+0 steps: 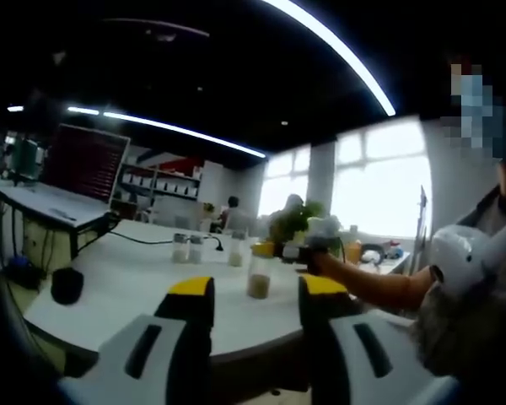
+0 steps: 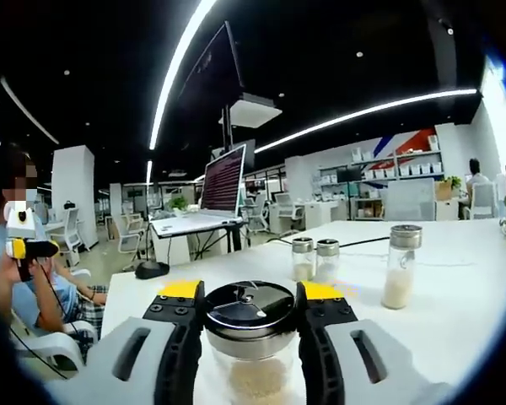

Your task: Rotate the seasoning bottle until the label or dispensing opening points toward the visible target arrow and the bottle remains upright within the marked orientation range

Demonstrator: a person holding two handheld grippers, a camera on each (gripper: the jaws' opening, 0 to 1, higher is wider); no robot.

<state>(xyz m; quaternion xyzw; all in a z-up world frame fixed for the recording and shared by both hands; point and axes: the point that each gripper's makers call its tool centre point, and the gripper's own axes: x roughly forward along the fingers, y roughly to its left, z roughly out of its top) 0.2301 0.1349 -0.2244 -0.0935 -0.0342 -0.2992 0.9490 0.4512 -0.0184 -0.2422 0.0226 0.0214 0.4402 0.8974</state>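
A clear glass seasoning bottle (image 2: 249, 337) with a chrome lid and pale grains at its base stands upright on the white table (image 2: 464, 287). My right gripper (image 2: 250, 314) is shut on it just under the lid. In the left gripper view, the same bottle (image 1: 258, 283) stands mid-table with the right gripper (image 1: 271, 251) on its top, held by a person's outstretched arm. My left gripper (image 1: 257, 287) hangs open short of the table's near edge, well back from the bottle. The left gripper (image 2: 23, 245) also appears at far left, by the person's chest.
Two short shakers (image 2: 314, 257) and a taller one (image 2: 401, 266) stand farther back on the table. A black mouse (image 1: 67, 285) lies near the left edge, with an open laptop (image 1: 84, 160) on a desk behind. A cable (image 1: 143, 240) crosses the table. A person (image 1: 481, 253) sits at right.
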